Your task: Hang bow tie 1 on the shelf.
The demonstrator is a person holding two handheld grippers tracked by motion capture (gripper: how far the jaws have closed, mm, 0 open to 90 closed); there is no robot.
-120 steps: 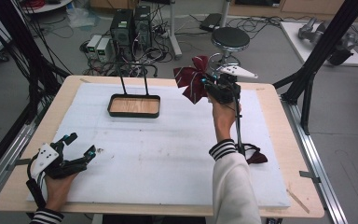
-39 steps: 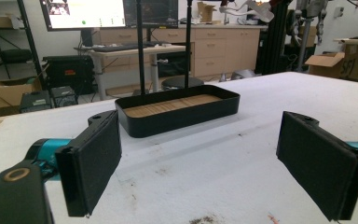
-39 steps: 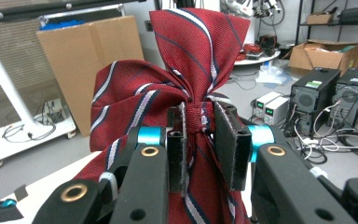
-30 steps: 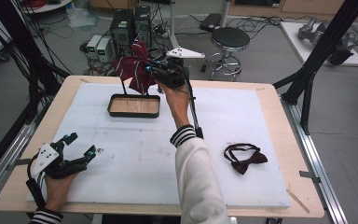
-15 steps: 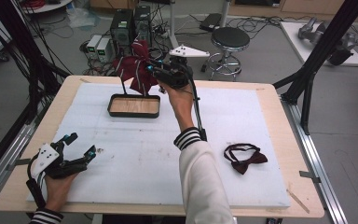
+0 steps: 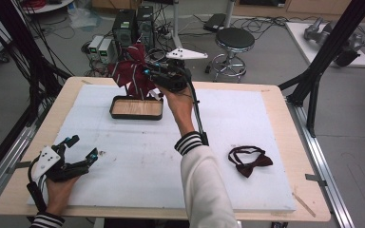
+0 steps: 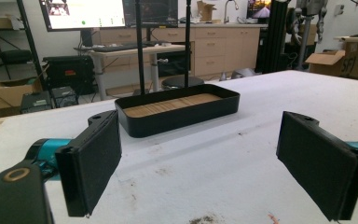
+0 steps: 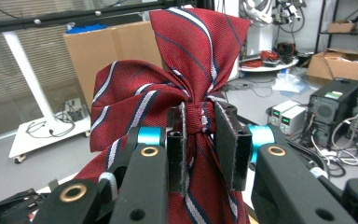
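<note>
My right gripper point(image 6: 148, 76) sits in the upper centre of the high view, raised above the far edge of the black tray point(image 6: 137, 114). In the right gripper view the jaws are pinched on the knot of a red striped bow tie point(image 8: 186, 93) – fabric fans out above and to the left of the jaws, and more hangs below between them. In the high view the same bow tie point(image 6: 130, 71) shows as a dark red bunch just left of the gripper, over the tray's back rim, beside two thin black uprights rising from the tray. Whether the tie touches the uprights, I cannot tell.

My left gripper point(image 6: 78, 152) is at lower left of the high view, resting low over the white mat point(image 6: 123, 161), held in my left hand point(image 6: 59, 187). In the left gripper view the jaws stand wide apart w/ nothing between them; the tray point(image 7: 177, 112) lies ahead at centre frame, w/ a wood-coloured floor inside.

A second, dark bow tie point(image 6: 249, 161) w/ its strap looped lies flat on the mat at lower right of the high view – well apart from both grippers and from the tray.

My right forearm, striped cuff, crosses the mat from bottom centre up toward the tray.
</note>
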